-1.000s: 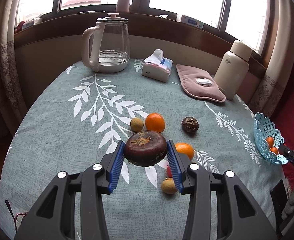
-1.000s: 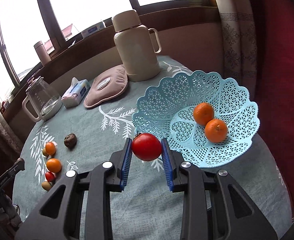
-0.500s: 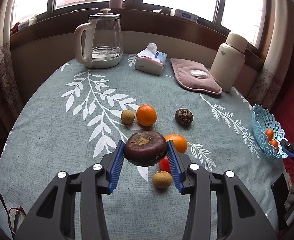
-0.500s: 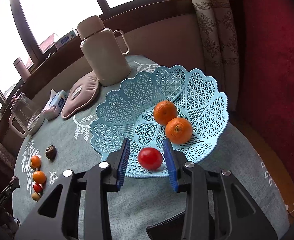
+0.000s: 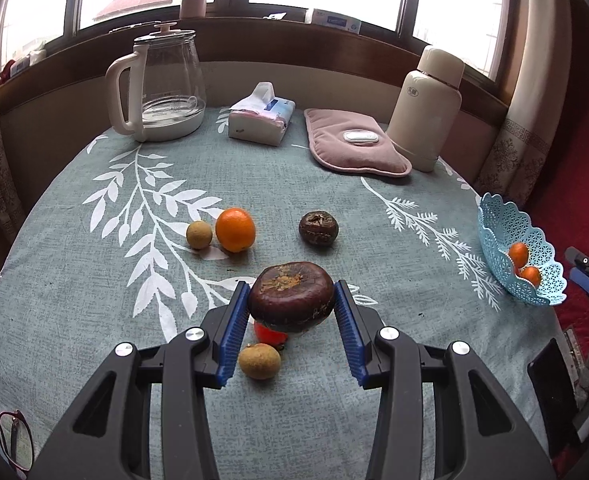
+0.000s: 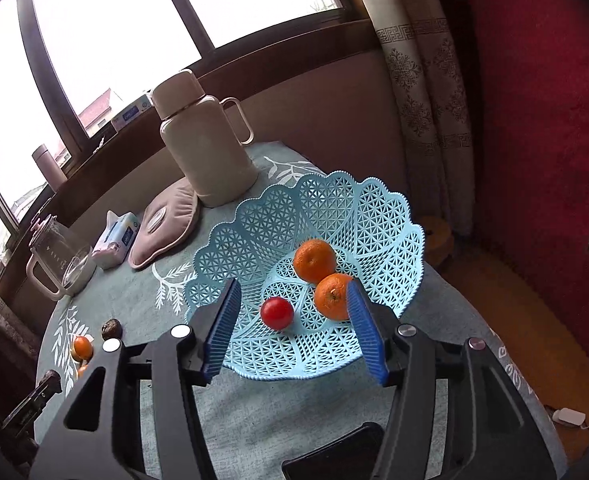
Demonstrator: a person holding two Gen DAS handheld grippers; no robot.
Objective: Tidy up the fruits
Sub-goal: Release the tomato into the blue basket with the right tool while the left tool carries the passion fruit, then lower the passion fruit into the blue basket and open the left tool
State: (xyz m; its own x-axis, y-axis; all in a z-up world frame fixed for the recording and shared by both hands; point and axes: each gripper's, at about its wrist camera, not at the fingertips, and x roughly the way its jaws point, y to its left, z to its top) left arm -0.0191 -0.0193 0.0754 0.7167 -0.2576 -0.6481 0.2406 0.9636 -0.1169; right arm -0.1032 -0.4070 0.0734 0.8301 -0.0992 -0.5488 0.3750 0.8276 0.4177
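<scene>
**Tomato dropped off, dark fruit next**

The right tool point(image 6: 292, 326) is opening, its pads clear of the small red tomato point(image 6: 277, 312) lying in the pale blue lattice basket point(image 6: 378, 216). The left tool point(image 5: 292, 318) grips a large dark-brown round fruit point(image 5: 291, 295) above the bench point(image 5: 74, 264); it must travel right to the basket.
</scene>
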